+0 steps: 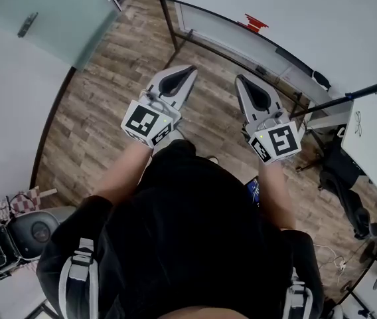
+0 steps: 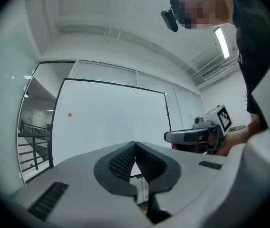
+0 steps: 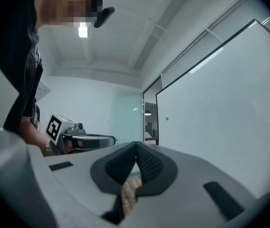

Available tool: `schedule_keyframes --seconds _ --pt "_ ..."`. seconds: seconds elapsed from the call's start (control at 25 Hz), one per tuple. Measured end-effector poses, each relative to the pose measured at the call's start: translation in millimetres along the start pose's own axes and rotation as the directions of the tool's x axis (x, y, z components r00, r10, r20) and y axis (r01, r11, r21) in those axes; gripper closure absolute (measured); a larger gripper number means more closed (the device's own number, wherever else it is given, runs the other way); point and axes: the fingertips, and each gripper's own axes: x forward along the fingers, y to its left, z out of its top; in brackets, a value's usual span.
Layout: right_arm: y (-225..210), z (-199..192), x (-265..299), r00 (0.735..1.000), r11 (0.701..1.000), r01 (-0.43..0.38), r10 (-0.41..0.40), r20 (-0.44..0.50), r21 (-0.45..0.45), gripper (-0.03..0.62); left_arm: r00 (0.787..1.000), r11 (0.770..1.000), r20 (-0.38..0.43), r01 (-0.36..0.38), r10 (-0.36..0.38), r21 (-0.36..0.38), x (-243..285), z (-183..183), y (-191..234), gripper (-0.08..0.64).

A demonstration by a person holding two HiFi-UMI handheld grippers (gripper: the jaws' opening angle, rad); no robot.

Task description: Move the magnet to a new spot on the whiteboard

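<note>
Head view: left gripper [image 1: 187,72] and right gripper [image 1: 240,80] are held side by side, apart, above a wooden floor [image 1: 102,105]. Nothing is carried by either.

Left gripper view: the jaws are pressed together at the tips, with nothing between them. A whiteboard [image 2: 111,120] is faced, upright in a dark frame. The magnet [image 2: 69,114], a small orange dot, is seen on the board's left part, well apart from the jaws.

Right gripper view: the jaws are likewise closed tip to tip and empty. The same board is seen at the right, and the orange dot near its left edge, untouched.

Hazards, as judged: with both pairs of jaws closed, the magnet could be struck rather than gripped if the approach is made before a gripper is opened; it could then be slid aside or knocked to the floor. Being small, it could also be pinched off-centre and let slip when pulled free.
</note>
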Motion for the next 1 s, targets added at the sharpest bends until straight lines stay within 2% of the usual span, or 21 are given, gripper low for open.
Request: schedule_keyframes --seconds 0.56,0.8,1.0 --pt "-4.8 -3.7 4.1 0.999 0.999 -0.042 0.042 -0.014 0.024 0.592 0.999 0.999 -0.014 -0.044 0.044 -0.011 4.0 2.2 2.1 0.557" --pt "0.9 -2.1 17.4 0.998 0.997 -0.062 0.062 -0.005 0.042 0.592 0.998 0.998 -0.027 -0.062 0.062 -0.01 -0.1 -0.4 14.4 0.557" --pt "2.5 -4.4 42.8 0.999 0.998 -0.046 0.046 -0.007 0.04 0.592 0.998 0.998 -0.021 -0.063 0.063 -0.024 -3.1 -3.0 39.1 0.557"
